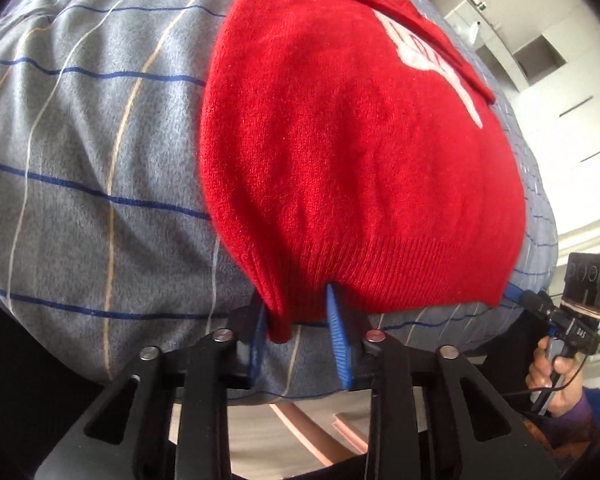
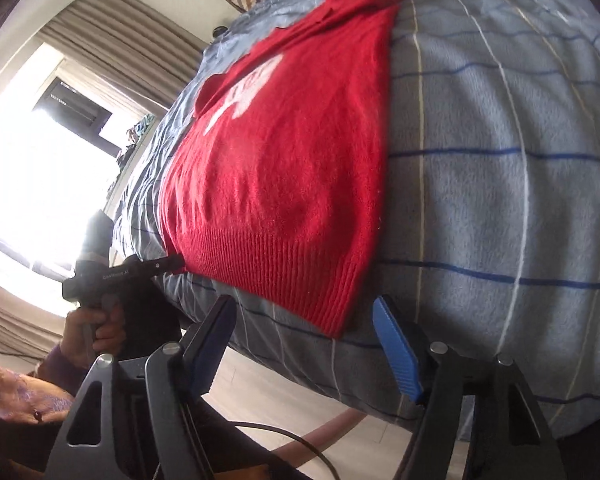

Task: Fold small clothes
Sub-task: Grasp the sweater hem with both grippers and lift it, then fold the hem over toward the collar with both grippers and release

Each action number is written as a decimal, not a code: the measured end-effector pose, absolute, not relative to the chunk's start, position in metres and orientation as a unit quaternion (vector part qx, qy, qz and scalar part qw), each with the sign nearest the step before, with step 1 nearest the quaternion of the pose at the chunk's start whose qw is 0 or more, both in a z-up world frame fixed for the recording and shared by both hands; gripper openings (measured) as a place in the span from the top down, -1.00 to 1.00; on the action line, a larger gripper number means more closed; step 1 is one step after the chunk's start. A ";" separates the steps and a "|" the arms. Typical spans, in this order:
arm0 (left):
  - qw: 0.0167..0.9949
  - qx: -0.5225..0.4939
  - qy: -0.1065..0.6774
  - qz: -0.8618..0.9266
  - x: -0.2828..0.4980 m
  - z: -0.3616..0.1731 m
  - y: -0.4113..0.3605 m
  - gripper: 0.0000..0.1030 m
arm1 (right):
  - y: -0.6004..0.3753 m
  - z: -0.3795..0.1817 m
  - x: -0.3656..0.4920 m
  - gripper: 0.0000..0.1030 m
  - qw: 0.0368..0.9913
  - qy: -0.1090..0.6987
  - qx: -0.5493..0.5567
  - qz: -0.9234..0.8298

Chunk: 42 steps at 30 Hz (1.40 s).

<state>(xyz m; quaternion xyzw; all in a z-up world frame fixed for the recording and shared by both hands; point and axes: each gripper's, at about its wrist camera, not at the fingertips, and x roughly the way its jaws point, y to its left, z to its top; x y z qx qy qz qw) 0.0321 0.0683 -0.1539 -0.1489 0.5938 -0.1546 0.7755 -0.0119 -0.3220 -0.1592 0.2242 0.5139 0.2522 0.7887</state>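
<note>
A red knit sweater (image 1: pixel 352 152) with a white chest print lies flat on the striped grey-blue bedspread (image 1: pixel 80 140), ribbed hem toward me. My left gripper (image 1: pixel 298 328) straddles the hem's left corner: the cloth lies against the left blue pad, and a strip of bedspread shows between it and the right pad. In the right wrist view the left gripper (image 2: pixel 176 261) sits at that same corner. My right gripper (image 2: pixel 302 308) stands open around the hem's other corner on the sweater (image 2: pixel 284 168), its pads off the cloth. Its blue tip (image 1: pixel 518 296) shows at the sweater's edge.
The bed's near edge (image 2: pixel 340 364) runs just under both grippers, with pale floor below. A person's hands (image 2: pixel 100 328) hold the gripper handles. A bright window with brown curtains (image 2: pixel 112 40) is on the left, and white cupboards (image 1: pixel 548 80) stand beyond the bed.
</note>
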 end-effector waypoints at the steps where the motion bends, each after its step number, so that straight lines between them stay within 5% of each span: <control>1: 0.773 -0.153 0.596 -0.155 0.032 -0.155 0.069 0.78 | -0.321 -0.164 -0.007 -0.07 0.786 0.517 0.233 0.247; 2: 0.771 -0.157 0.597 -0.156 0.032 -0.156 0.068 0.86 | -0.319 -0.170 -0.003 0.10 0.782 0.524 0.236 0.241; 3: 0.772 -0.159 0.595 -0.154 0.030 -0.154 0.069 0.89 | -0.319 -0.178 0.002 0.67 0.775 0.536 0.240 0.234; 4: 0.774 -0.162 0.593 -0.152 0.027 -0.151 0.071 0.90 | -0.321 -0.184 0.005 0.91 0.766 0.549 0.246 0.227; 15: 0.814 -0.273 0.472 -0.198 0.010 -0.066 0.123 0.93 | -0.343 -0.110 -0.004 0.92 0.775 0.449 0.355 0.269; 23: 0.859 -0.240 0.410 -0.192 0.170 -0.030 0.107 0.93 | -0.339 -0.053 0.144 0.92 0.864 0.344 0.277 0.243; 34: 0.871 -0.188 0.440 -0.112 0.369 -0.066 0.063 0.89 | -0.348 -0.073 0.331 0.92 0.892 0.355 0.239 0.148; 35: 0.873 -0.174 0.445 -0.098 0.377 -0.073 0.060 0.75 | -0.347 -0.076 0.343 0.91 0.891 0.356 0.241 0.145; 37: 0.873 -0.153 0.459 -0.062 0.386 -0.082 0.060 0.14 | -0.347 -0.087 0.356 0.80 0.883 0.372 0.247 0.143; 38: 0.873 -0.153 0.460 -0.051 0.384 -0.082 0.063 -0.31 | -0.347 -0.092 0.360 0.63 0.880 0.379 0.251 0.138; 39: 0.877 -0.158 0.452 -0.043 0.379 -0.079 0.068 -0.50 | -0.349 -0.093 0.358 0.55 0.879 0.380 0.256 0.135; 42: 0.886 -0.169 0.429 -0.050 0.353 -0.069 0.079 -0.63 | -0.358 -0.086 0.338 0.18 0.886 0.361 0.259 0.133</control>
